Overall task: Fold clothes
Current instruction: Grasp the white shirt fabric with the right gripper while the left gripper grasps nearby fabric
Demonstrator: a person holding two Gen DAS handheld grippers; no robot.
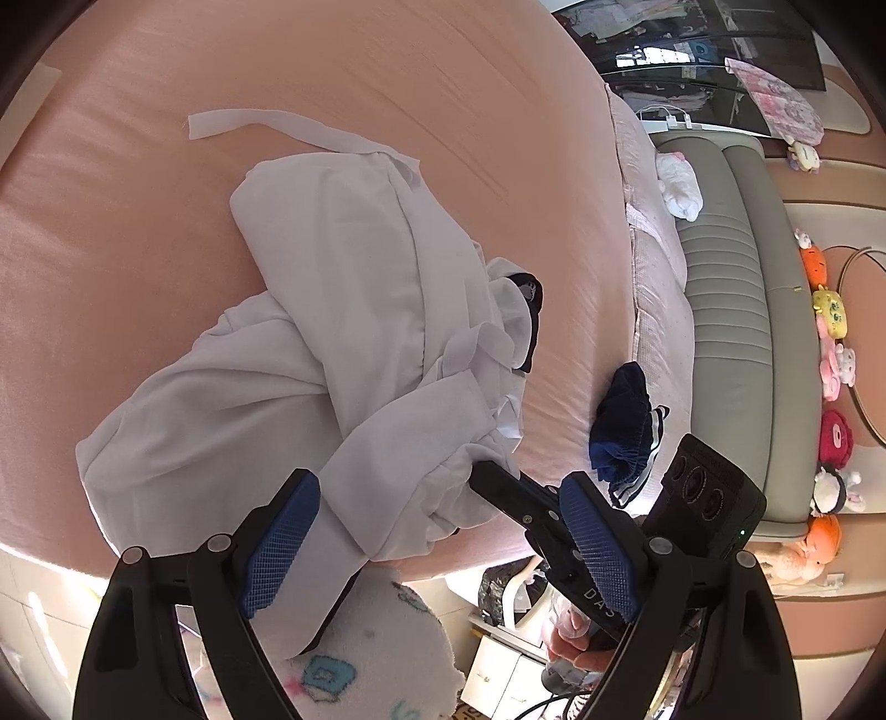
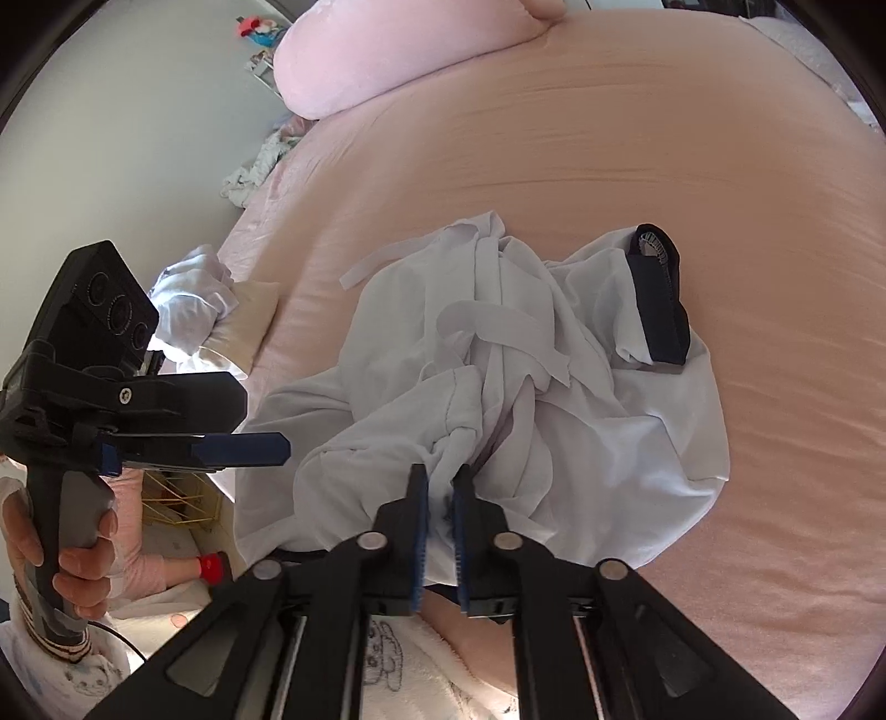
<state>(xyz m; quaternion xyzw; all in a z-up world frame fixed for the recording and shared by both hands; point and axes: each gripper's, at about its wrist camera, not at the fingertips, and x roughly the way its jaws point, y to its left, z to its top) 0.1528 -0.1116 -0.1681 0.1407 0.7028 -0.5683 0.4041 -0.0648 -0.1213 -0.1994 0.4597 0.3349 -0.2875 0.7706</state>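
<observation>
A crumpled white garment [image 2: 498, 399] lies in a heap on the pink bed [image 2: 637, 138], close to the bed's near edge. A dark navy cuff or collar band [image 2: 662, 293] sticks out of the heap on its far right side, and a loose white strip [image 1: 266, 124] trails from the garment toward the far side of the bed.

The right gripper [image 2: 440, 498] is clamped on a bunched fold of the white garment at the heap's near edge, its 2 blue-padded jaws nearly together with cloth pinched between them.

The left gripper [image 1: 437, 545] hangs over the near edge of the bed with its jaws spread wide; part of the garment drapes between them, but neither blue pad [image 1: 282, 545] presses on it. A hand [image 2: 72, 570] holds this gripper's handle.

A small dark blue garment [image 1: 623, 432] lies apart from the white one, near the bed's headboard edge, beside a grey padded headboard [image 1: 725, 310]. A pink pillow [image 2: 387, 50] rests at a far corner.
</observation>
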